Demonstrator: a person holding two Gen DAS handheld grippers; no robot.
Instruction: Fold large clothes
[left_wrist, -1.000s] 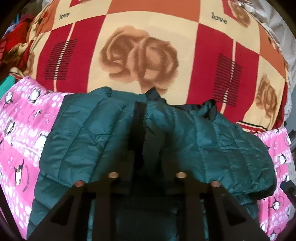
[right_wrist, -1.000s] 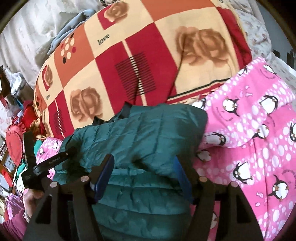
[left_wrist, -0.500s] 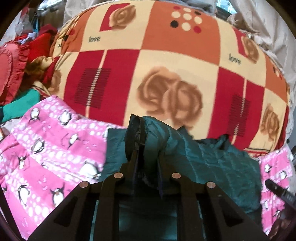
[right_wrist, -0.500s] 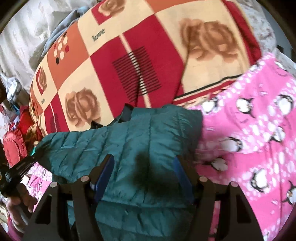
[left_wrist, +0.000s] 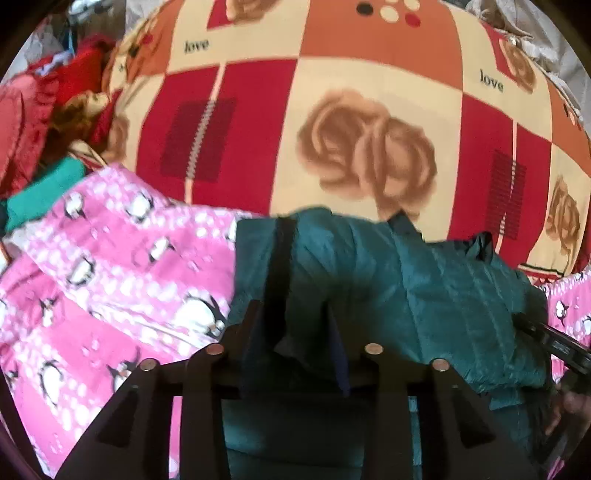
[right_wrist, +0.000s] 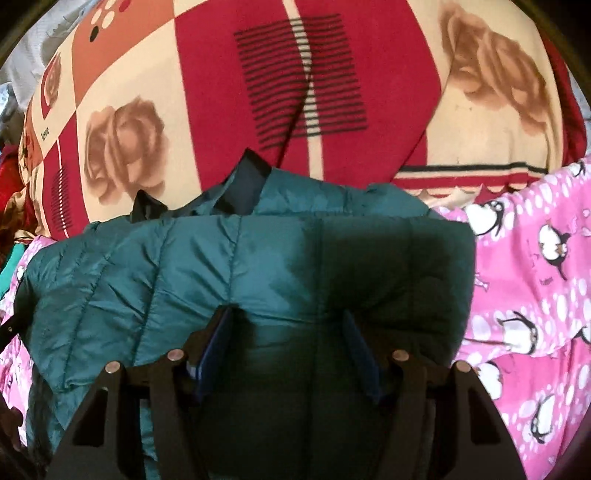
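**Teal jacket folded on the penguin sheet, fingertips buried in fabric**

The teal quilted jacket (right_wrist: 236, 273) lies on the pink penguin sheet (left_wrist: 110, 280), below a rose-patterned blanket (left_wrist: 369, 110). The left gripper (left_wrist: 295, 325) is opening, a dark jacket edge between its jaws. The right gripper (right_wrist: 288, 332) is closing, jaws wide, tips sunk in padding; contact is unclear.

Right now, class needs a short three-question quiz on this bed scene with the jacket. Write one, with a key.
1. True or false: the jacket is teal.
2. What animal is printed on the pink blanket?
3. Which word is printed on the rose quilt: A) love B) home C) kiss?

Key: 1 true; 2 penguin; 3 A.
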